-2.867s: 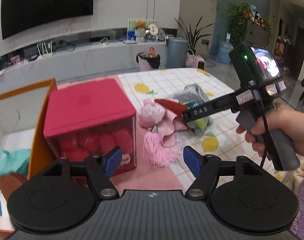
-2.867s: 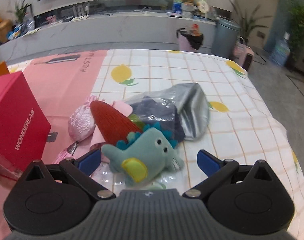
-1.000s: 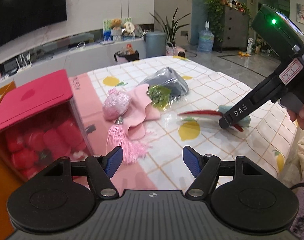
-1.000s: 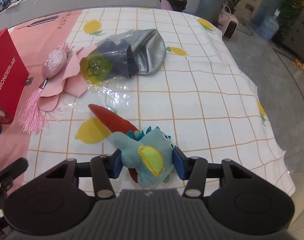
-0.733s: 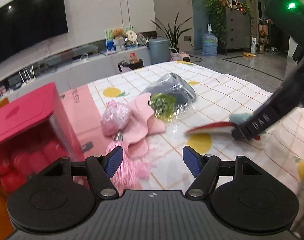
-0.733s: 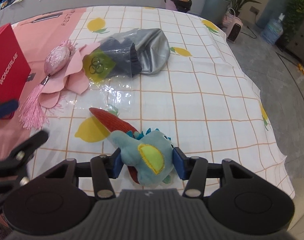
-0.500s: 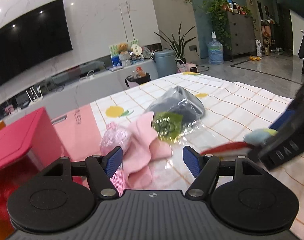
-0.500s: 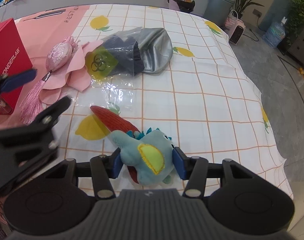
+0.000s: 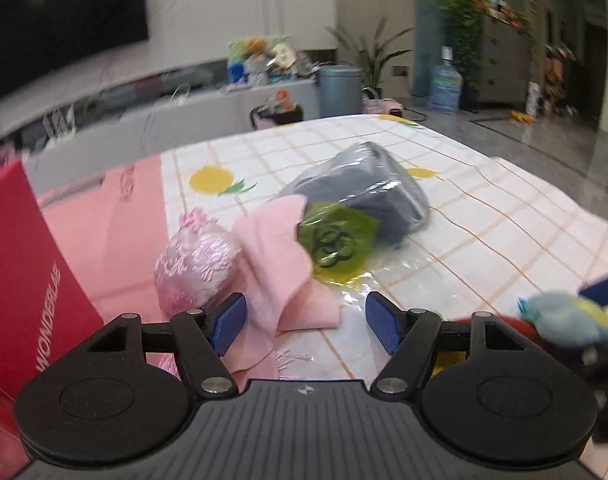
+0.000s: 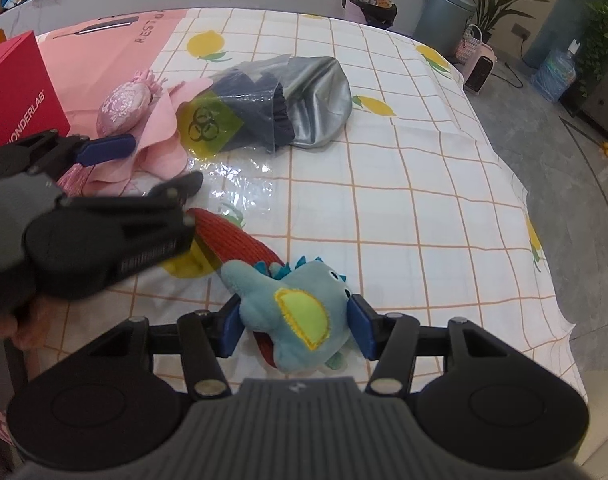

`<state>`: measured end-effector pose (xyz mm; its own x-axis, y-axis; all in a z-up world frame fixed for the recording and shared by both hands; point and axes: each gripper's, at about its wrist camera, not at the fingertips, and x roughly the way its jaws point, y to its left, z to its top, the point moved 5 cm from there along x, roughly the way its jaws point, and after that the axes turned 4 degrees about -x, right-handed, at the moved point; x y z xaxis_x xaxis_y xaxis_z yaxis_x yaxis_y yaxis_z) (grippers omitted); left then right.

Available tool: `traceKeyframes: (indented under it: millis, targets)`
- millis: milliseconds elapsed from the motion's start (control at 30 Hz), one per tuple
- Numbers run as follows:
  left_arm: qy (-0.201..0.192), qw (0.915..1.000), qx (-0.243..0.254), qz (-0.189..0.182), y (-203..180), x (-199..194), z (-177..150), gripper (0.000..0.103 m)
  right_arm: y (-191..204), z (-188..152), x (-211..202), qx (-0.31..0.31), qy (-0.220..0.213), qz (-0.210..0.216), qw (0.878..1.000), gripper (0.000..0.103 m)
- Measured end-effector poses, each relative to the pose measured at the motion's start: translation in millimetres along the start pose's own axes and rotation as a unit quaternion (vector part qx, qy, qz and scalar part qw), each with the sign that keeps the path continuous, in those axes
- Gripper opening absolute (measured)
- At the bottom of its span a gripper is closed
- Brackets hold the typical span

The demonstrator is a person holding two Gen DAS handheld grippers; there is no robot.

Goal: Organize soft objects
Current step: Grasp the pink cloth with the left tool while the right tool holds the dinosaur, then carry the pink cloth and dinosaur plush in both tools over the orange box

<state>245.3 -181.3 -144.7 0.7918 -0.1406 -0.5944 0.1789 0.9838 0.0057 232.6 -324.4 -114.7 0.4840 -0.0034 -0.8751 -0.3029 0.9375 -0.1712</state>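
A teal plush dinosaur [image 10: 300, 300] with a yellow patch lies on the lemon-print tablecloth [image 10: 403, 208], partly over a red knitted piece [image 10: 232, 236]. My right gripper [image 10: 296, 326] straddles the plush; its jaws are opening, and the pads still touch its sides. My left gripper [image 9: 305, 322] stands open low over a pink cloth [image 9: 276, 252], nothing between its pads. Beside the cloth sits a pink embroidered pouch [image 9: 196, 264]. Behind it lies a grey fabric item in a clear bag [image 9: 367, 188] with a green label. In the right wrist view the left gripper [image 10: 156, 166] is at the left, blurred.
A red box [image 9: 20, 280] marked WONDERLAB stands at the left on a pink mat [image 10: 104, 52]. The table drops off at the right edge [image 10: 559, 300]. A grey bin [image 10: 443, 16] and a low counter stand beyond the far end.
The left gripper has swept in low toward the pink cloth and pouch, entering the right wrist view from the left. The right gripper stayed over the plush, its jaws slightly wider.
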Motion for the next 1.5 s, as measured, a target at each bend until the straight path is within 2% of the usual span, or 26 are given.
traceKeyframes:
  millis: [100,200,233,267,300,367,400,467,533,633,700,833,1067,1200,1333,1400,1433,1467,1500]
  targets:
    - [0.006,0.999,-0.044,-0.006,9.6,4.3,1.5,0.079,2.7,-0.3,0.2,-0.009,0.001,-0.003,1.0,0.055]
    - [0.006,0.999,-0.044,0.004,10.7,4.2,2.3,0.073,3.7,-0.6,0.2,-0.011,0.001,-0.004,1.0,0.055]
    - [0.005,0.999,-0.043,0.007,10.5,3.4,1.9,0.067,3.5,-0.5,0.1,-0.01,0.001,-0.003,1.0,0.055]
    - [0.005,0.9989,-0.045,0.009,11.3,2.3,1.6,0.057,3.1,-0.5,0.0,-0.009,0.001,-0.002,1.0,0.055]
    - [0.003,0.9988,-0.047,0.011,11.2,1.6,1.8,0.052,2.8,-0.6,0.0,-0.008,0.001,-0.001,1.0,0.056]
    - [0.001,0.9983,-0.052,0.027,14.2,-0.6,1.5,0.029,2.4,-0.8,0.3,-0.007,0.001,0.0,1.0,0.056]
    - [0.001,0.998,-0.053,0.035,16.1,-0.4,1.9,0.024,2.5,-1.0,0.4,-0.007,0.001,-0.001,1.0,0.056]
    - [0.001,0.9978,-0.045,0.048,18.5,-0.6,2.5,0.006,2.3,-0.9,0.4,-0.007,0.001,0.0,1.0,0.056]
    - [0.007,0.9982,-0.032,0.051,21.7,-1.1,3.6,0.004,1.6,-0.9,0.5,-0.005,0.001,0.002,1.0,0.056]
    - [0.016,0.9984,-0.05,0.018,28.0,-12.3,2.9,0.003,1.3,-1.0,0.5,-0.005,0.001,0.003,1.0,0.056]
    - [0.002,0.9986,-0.053,0.004,30.6,-27.5,3.9,0.003,1.7,-1.0,0.7,-0.005,0.001,0.003,1.0,0.056]
    - [-0.015,0.9984,-0.054,0.001,37.3,-58.9,8.3,0.003,2.4,-1.1,0.9,-0.007,0.002,0.003,1.0,0.056]
    - [0.001,0.9957,-0.073,-0.058,44.8,-101.1,16.5,0.003,4.8,-1.1,1.2,-0.012,0.005,0.002,1.0,0.057]
    - [0.034,0.9915,-0.091,-0.086,45.0,-114.0,7.7,0.003,6.1,-1.4,2.1,-0.016,0.007,0.002,1.0,0.059]
    - [0.11,0.9844,-0.099,-0.095,43.0,-107.8,-22.5,0.004,7.2,-1.6,2.9,-0.02,0.008,0.001,1.0,0.059]
    - [0.121,0.9828,-0.102,-0.094,45.9,-104.5,-37.0,0.008,8.0,-2.0,3.0,-0.022,0.008,0.0,1.0,0.06]
    - [0.123,0.9828,-0.106,-0.088,48.3,-102.2,-41.6,0.018,8.6,-2.4,3.0,-0.023,0.009,0.0,1.0,0.06]
    - [0.124,0.9824,-0.112,-0.082,50.3,-98.9,-44.8,0.033,9.1,-2.6,3.0,-0.025,0.009,0.0,1.0,0.06]
    - [0.127,0.9818,-0.117,-0.079,52.8,-96.8,-46.8,0.04,9.5,-2.7,3.1,-0.026,0.01,0.0,1.0,0.061]
